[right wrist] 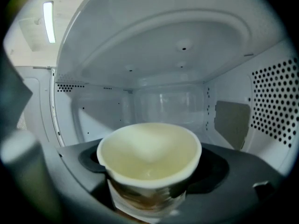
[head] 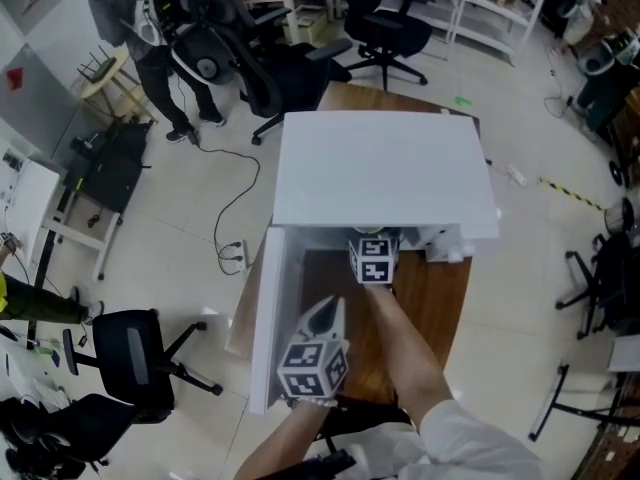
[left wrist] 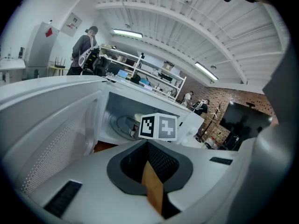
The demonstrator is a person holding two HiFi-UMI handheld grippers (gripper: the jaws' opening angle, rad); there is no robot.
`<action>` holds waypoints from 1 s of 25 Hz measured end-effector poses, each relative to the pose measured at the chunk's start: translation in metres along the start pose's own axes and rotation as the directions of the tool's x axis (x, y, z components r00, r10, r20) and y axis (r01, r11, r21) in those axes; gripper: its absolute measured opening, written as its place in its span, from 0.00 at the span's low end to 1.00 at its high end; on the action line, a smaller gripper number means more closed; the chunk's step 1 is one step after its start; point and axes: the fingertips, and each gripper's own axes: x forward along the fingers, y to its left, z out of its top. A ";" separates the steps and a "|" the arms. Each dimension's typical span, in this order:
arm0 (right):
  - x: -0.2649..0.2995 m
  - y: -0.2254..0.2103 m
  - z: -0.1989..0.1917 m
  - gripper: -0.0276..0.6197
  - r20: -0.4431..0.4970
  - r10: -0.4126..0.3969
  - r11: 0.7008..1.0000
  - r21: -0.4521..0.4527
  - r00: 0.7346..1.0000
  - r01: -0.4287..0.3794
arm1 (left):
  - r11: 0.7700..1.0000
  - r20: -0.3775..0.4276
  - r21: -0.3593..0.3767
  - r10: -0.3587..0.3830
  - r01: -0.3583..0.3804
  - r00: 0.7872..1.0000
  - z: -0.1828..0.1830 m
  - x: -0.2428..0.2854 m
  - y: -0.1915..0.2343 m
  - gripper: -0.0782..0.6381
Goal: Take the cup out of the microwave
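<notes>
The white microwave (head: 380, 168) stands on a wooden table (head: 440, 308) with its door (head: 262, 318) swung open to the left. A pale, empty paper cup (right wrist: 148, 153) sits inside the cavity. My right gripper (right wrist: 152, 162) reaches into the oven, and its dark pads (right wrist: 93, 158) touch both sides of the cup below the rim, which is slightly kinked. In the head view only its marker cube (head: 374, 260) shows at the opening. My left gripper (head: 325, 316) hovers in front of the open door, jaws together and holding nothing (left wrist: 147, 146).
Black office chairs (head: 385, 28) and a person (head: 150, 48) are beyond the table. Another chair (head: 135, 353) is at the lower left. A cable (head: 235, 198) trails across the floor. A small white object (head: 447, 248) lies right of the microwave.
</notes>
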 end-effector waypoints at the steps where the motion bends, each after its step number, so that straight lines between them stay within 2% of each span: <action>1: -0.002 0.000 0.001 0.78 0.003 0.000 1.000 0.003 1.000 0.000 | 1.000 0.001 0.000 0.000 0.000 1.000 0.000 0.000 0.000 0.10; 7: -0.028 0.003 0.008 0.78 0.035 0.016 0.998 0.055 0.999 -0.018 | 1.000 0.006 -0.014 0.002 -0.002 1.000 -0.001 -0.003 0.001 0.10; 14: -0.074 0.008 0.006 0.78 0.031 0.048 0.991 0.121 0.998 -0.052 | 1.000 0.012 -0.005 -0.014 0.014 1.000 0.001 -0.010 -0.005 0.10; 20: -0.125 0.012 0.012 0.78 0.054 0.069 0.972 0.221 0.996 -0.079 | 0.999 0.013 0.011 -0.042 0.042 0.999 -0.006 -0.026 -0.013 0.10; 25: -0.183 0.022 0.032 0.78 0.079 0.081 0.971 0.217 0.994 -0.096 | 0.997 0.011 0.039 -0.071 0.071 0.997 -0.014 -0.046 -0.023 0.10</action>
